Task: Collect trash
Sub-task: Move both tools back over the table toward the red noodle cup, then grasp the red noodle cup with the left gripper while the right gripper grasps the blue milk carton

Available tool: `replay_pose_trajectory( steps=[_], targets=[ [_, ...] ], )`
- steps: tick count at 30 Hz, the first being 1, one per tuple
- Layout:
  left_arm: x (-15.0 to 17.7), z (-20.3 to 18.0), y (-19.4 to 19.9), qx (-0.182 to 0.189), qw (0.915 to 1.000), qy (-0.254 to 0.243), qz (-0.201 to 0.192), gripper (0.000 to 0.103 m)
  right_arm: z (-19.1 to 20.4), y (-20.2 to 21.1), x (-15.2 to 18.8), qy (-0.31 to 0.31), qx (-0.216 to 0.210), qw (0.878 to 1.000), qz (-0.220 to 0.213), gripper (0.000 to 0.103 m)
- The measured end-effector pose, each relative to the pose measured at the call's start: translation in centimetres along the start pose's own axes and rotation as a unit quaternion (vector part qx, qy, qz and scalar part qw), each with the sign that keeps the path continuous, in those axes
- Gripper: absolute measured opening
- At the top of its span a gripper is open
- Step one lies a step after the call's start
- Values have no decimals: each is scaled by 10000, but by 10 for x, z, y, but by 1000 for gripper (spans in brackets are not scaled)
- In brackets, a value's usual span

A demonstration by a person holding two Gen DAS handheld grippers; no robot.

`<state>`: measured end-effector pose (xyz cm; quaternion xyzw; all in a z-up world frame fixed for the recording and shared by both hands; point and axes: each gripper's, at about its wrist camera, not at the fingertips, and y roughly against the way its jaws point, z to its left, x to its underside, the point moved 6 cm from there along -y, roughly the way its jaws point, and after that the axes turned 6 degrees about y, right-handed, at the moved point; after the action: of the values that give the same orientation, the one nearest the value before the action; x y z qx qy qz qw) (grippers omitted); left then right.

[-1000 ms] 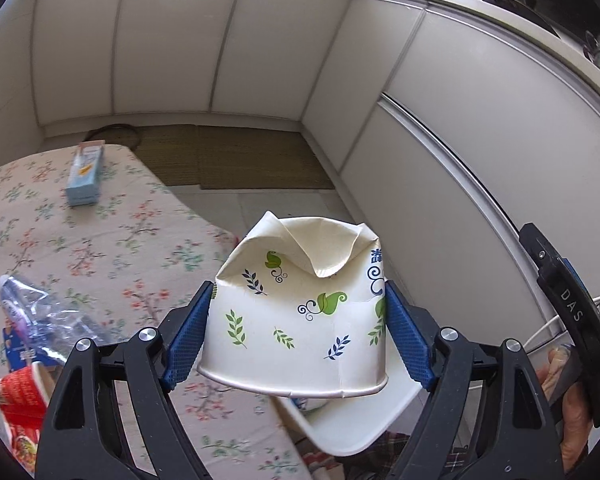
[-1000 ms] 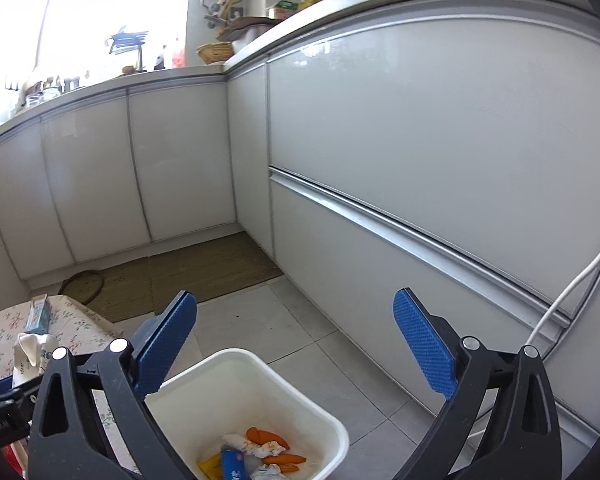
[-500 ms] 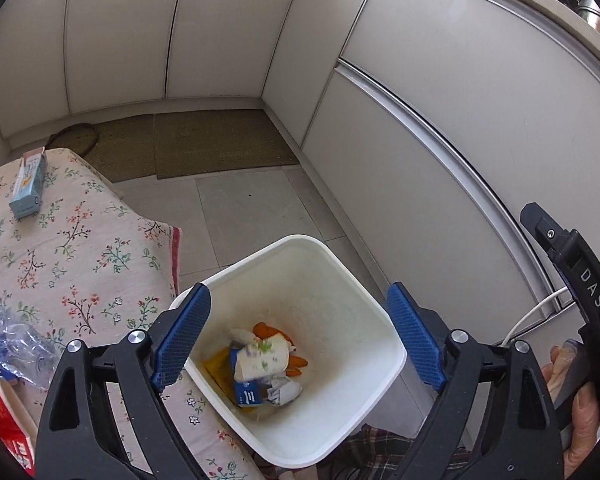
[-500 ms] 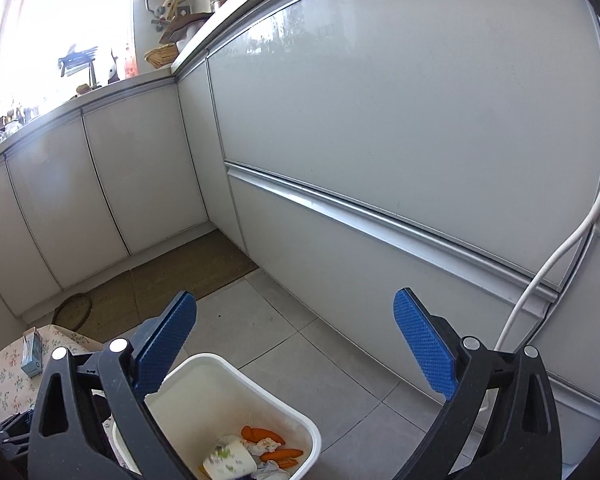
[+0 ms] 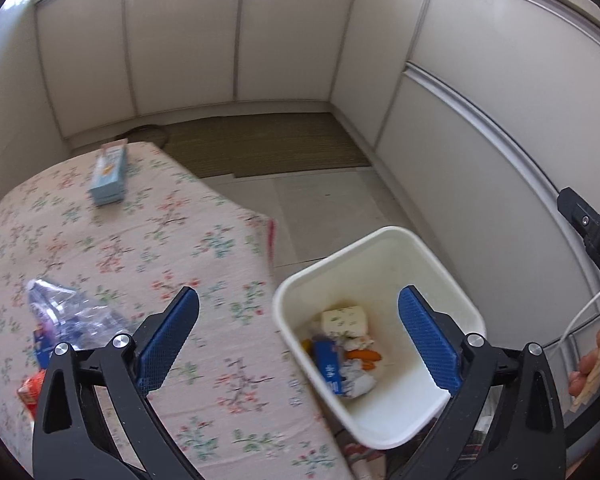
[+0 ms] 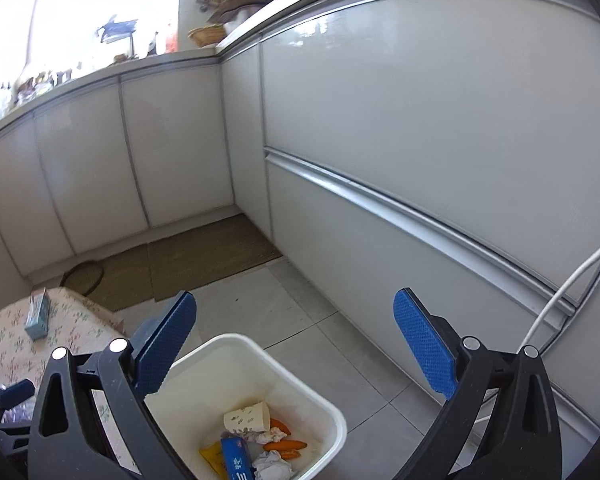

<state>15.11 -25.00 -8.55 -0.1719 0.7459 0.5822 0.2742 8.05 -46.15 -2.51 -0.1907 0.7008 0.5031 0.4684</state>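
A white bin [image 5: 380, 236] stands on the floor beside the table; it also shows in the right wrist view [image 6: 332, 412]. The crushed leaf-print paper cup [image 5: 344, 320] [image 6: 246, 418] lies inside it with a blue carton [image 5: 330, 366] and orange scraps. My left gripper [image 5: 298, 340] is open and empty above the bin's left rim. My right gripper [image 6: 296, 346] is open and empty above the bin. On the floral tablecloth [image 5: 112, 240] lie a crumpled plastic bottle [image 5: 60, 316], a red cup [image 5: 32, 390] and a light blue carton [image 5: 108, 176] [image 6: 38, 314].
White cabinet fronts [image 5: 480, 128] close in the back and right. A brown floor mat [image 5: 268, 144] lies by the far cabinets. A white cable [image 6: 568, 280] hangs along the right cabinet. Grey floor tiles [image 6: 300, 296] lie between bin and cabinets.
My left gripper let go of the paper cup, which dropped into the bin. The left gripper has since swung left, back toward the table.
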Motion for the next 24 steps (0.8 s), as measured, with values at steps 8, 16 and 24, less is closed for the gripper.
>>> replay_pose_trajectory(
  steps=[8,16,24],
  targets=[
    [12,80,10,-751,9965,290,214,96,75,1,6,679,-564,9960,165,96],
    [32,170,27,-1366,9880,443,562,96,142,5,13,1194,-1032,9871,269,96],
    [53,227,24,-1409,9785,68,1506,96,198,13,23,1648,-1420,9755,332,96]
  ],
)
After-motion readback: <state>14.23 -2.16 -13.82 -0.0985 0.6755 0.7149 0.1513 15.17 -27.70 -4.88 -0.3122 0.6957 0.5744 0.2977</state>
